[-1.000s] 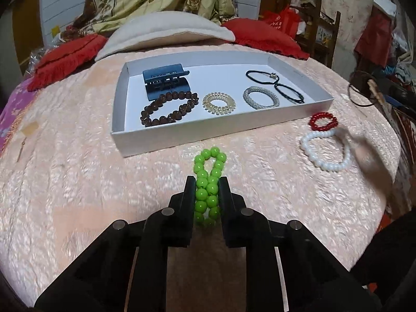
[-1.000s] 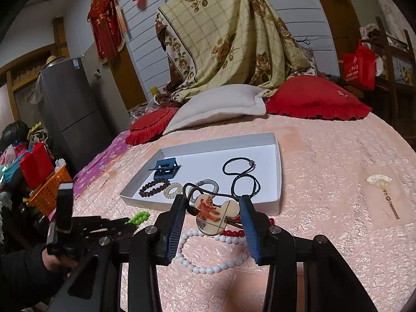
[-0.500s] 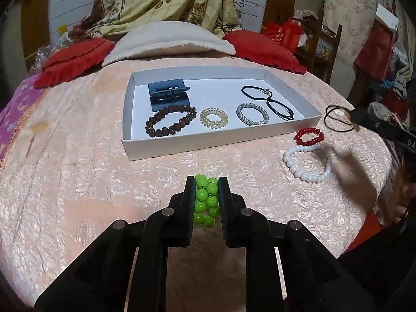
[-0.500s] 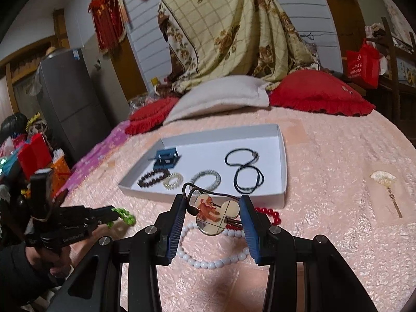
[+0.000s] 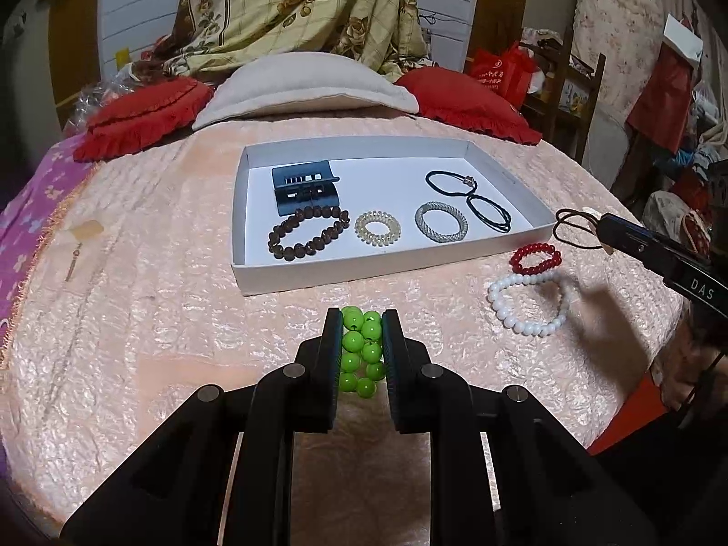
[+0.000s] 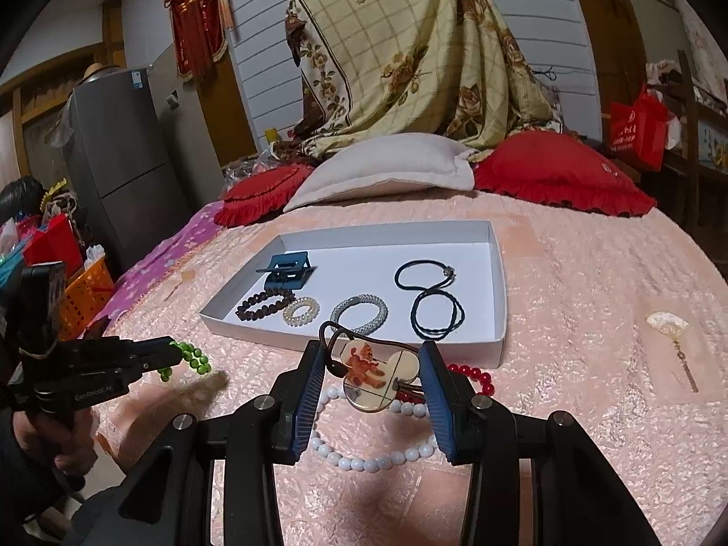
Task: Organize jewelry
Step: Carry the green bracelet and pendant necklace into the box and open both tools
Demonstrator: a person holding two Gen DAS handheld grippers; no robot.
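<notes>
Lifted since a second ago: left tool [image 5: 361, 348] with the green bead bracelet [image 5: 361, 351] pinched between nearly closed jaws, now clear of the bed [image 5: 136, 318], short of the white tray [image 5: 314, 278]. Right tool [image 6: 372, 380] unmoved, jaws partly closed on a mouse-shaped hair tie charm [image 6: 375, 380], above the white bead bracelet [image 6: 364, 457] and red bead bracelet [image 6: 473, 377].

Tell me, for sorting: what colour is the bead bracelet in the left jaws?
Bright green bracelet, clearest in the left wrist view.

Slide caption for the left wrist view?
Left tongs gripping a green bead bracelet before the white tray of sorted jewelry.
</notes>
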